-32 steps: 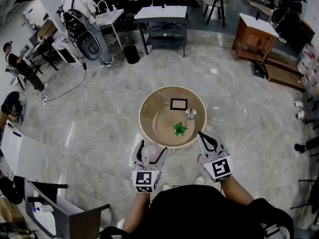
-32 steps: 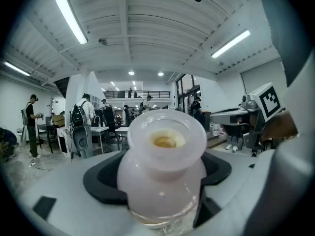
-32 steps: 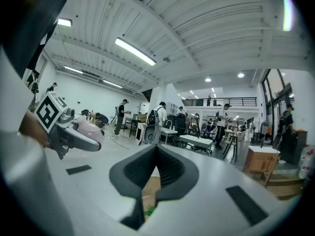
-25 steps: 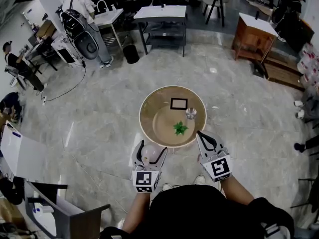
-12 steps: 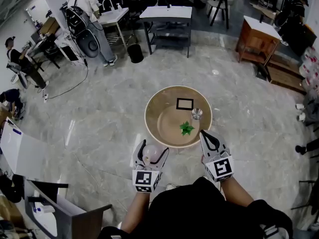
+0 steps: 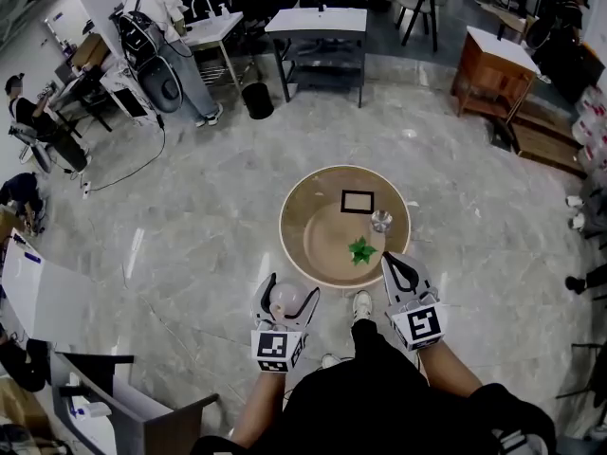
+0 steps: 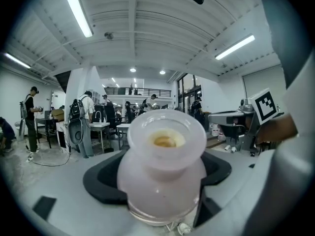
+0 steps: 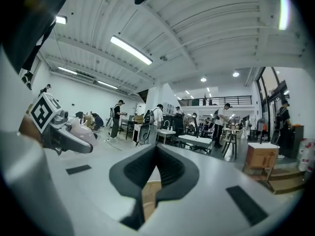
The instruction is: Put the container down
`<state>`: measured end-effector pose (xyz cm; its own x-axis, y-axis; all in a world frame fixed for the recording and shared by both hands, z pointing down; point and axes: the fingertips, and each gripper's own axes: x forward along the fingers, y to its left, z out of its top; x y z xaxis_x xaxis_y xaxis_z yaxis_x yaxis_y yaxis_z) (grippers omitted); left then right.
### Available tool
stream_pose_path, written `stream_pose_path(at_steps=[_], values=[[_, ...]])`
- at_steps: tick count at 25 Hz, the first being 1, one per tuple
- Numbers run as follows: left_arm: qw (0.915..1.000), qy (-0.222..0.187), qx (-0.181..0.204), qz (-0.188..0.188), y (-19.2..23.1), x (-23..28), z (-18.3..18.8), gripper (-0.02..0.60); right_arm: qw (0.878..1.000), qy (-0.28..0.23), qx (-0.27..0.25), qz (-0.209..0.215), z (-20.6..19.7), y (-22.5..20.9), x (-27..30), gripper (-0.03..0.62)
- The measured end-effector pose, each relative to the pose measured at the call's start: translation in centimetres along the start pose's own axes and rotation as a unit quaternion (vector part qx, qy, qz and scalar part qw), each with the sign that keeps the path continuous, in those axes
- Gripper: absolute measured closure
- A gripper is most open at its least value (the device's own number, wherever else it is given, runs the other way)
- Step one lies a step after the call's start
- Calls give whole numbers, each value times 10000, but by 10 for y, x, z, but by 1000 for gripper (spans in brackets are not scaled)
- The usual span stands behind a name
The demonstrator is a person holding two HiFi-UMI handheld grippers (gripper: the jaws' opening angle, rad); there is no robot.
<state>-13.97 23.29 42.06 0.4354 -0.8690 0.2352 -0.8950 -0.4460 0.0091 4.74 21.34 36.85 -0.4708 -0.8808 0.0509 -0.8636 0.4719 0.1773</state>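
A pale pink, round-bellied container (image 6: 284, 301) with a flared rim sits between the jaws of my left gripper (image 6: 291, 287), which is shut on it. It hangs over the floor, short of the round wooden table's near left rim (image 6: 296, 254). In the left gripper view the container (image 7: 165, 176) fills the middle, mouth facing away, black pads (image 7: 101, 183) at both sides. My right gripper (image 6: 396, 263) hovers at the table's near right edge; its jaws (image 8: 156, 149) meet at the tips with nothing between them.
On the table lie a black rectangular frame (image 6: 358, 202), a small glass (image 6: 381, 221) and a green leafy sprig (image 6: 361, 250). A shoe (image 6: 361, 303) shows between the grippers. People, desks and a wooden cabinet (image 6: 496, 63) stand further off on the marble floor.
The view has shifted, so the table now sits further right and slightly lower. Both grippers keep their places before the body, the left still holding the container. A shoe has come into view.
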Motion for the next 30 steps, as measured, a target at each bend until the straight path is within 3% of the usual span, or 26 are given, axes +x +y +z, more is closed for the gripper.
stream_pose_path(at_steps=[5, 15, 30], values=[[9997, 63, 181, 145, 19, 38, 10, 172, 9999, -111, -62, 95, 6, -22, 43, 595], [9990, 24, 130, 418, 41, 122, 43, 171, 9988, -390, -89, 275, 14, -92, 116, 595], [9970, 279, 130, 708, 75, 212, 55, 172, 9979, -273, 125, 570, -7, -151, 201, 595]])
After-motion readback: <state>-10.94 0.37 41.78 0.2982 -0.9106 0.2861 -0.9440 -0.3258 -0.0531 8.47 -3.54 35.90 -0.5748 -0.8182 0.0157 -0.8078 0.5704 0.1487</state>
